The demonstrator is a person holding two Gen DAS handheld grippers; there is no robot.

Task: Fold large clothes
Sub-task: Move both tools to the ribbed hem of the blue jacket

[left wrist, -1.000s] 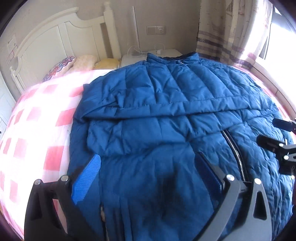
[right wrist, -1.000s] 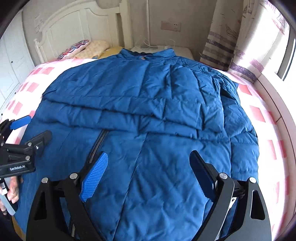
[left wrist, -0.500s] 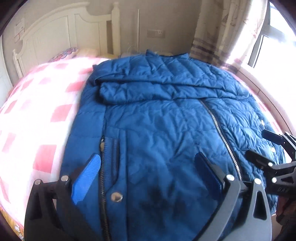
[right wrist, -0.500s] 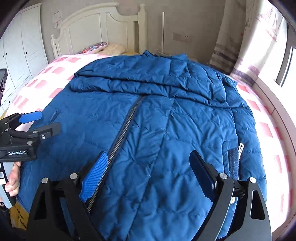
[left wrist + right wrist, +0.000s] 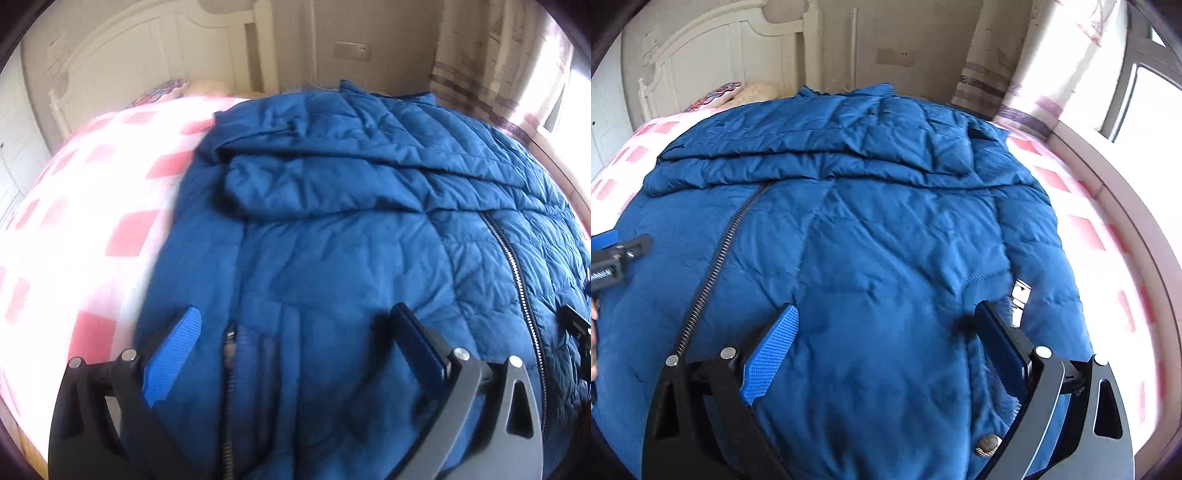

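Bedroom, white headboard (image 5: 713,55) against far wall, patterned curtain (image 5: 1045,74) at right by bright window. Bed (image 5: 85,229) under pink-and-white checked sheet. Blue quilted jacket (image 5: 886,240) spread front-up over most of bed, collar toward headboard, both sleeves folded across chest, zipper (image 5: 716,266) running down the middle. Left claw (image 5: 295,325) low over hem near a pocket zip, fingers wide apart, gripping nothing (view motion-blurred). Right claw (image 5: 886,321) likewise spread apart above the opposite hem, empty; snap button (image 5: 988,441) just inside its right finger. Left claw's tip (image 5: 624,247) visible at frame edge.
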